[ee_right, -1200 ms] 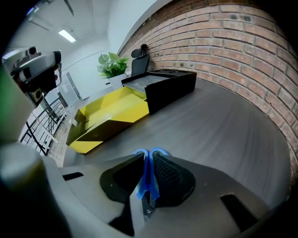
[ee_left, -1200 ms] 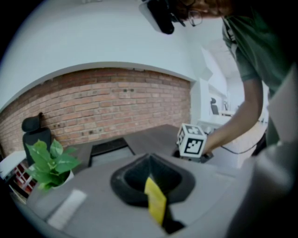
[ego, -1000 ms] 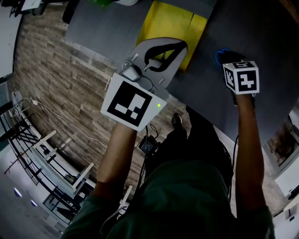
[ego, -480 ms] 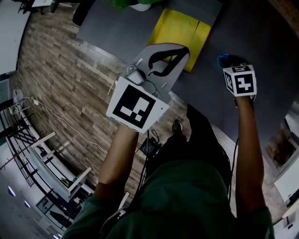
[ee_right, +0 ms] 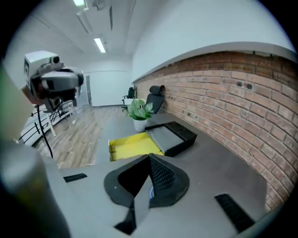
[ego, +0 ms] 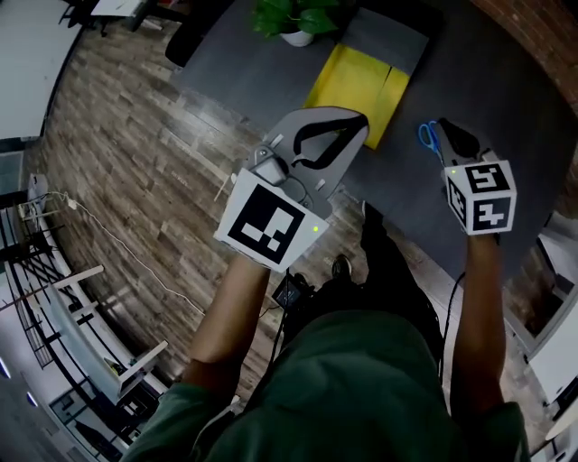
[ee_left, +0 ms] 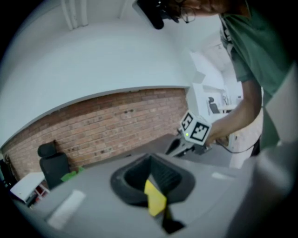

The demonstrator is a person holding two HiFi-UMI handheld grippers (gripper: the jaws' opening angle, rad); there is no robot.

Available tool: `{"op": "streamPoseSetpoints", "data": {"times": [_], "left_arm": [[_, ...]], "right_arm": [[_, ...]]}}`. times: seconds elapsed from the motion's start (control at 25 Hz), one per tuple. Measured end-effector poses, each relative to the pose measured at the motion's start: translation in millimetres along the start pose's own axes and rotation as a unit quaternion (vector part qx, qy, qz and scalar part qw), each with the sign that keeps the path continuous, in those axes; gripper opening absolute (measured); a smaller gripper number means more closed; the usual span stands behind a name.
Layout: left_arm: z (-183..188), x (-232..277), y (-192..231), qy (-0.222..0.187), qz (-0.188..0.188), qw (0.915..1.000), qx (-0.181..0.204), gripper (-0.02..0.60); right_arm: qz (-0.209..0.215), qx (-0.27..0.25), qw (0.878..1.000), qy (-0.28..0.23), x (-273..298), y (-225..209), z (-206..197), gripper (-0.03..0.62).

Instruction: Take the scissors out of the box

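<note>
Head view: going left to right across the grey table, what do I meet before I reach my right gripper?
Green potted plant in a white pot → open yellow box → blue-handled scissors → right gripper. The left gripper overlaps the box, so it is left out of the order.

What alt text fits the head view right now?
Blue-handled scissors lie at the tip of the right hand-held gripper over a grey table, outside the yellow box. The left hand-held gripper is mid-frame; a plant stands beyond the box.
</note>
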State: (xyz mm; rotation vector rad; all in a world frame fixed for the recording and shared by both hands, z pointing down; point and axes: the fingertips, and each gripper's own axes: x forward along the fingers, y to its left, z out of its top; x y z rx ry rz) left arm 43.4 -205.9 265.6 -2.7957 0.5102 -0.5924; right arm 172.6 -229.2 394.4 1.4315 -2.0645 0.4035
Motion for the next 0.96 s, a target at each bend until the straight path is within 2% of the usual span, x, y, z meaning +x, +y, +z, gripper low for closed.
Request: {"op": "streamPoseSetpoints", "data": {"times": [0.24, 0.44, 0.72, 0.96], "left_arm": [[16.6, -43.0, -21.5, -0.009, 0.012, 0.9999, 0.004, 0.000], [25.9, -78.8, -42.4, -0.021, 0.022, 0.9995, 0.009, 0.000], [45.5, -135.1, -71.3, -0.041, 0.036, 0.9984, 0.016, 0.000], [41.1, -187.9, -95.0, -0.049, 0.045, 0.9978, -0.005, 0.000]], "right_arm": [[0.010, -0.044, 0.995, -0.088, -76.4, 40.6, 61.8, 0.006], [0.012, -0.082, 0.987, -0.141, -128.5, 79.5, 90.4, 0.005], [0.017, -0.113, 0.978, -0.174, -193.0, 136.1, 101.1, 0.005], [0.024, -0.121, 0.978, -0.166, -229.0, 186.6, 89.9, 0.005]]}}
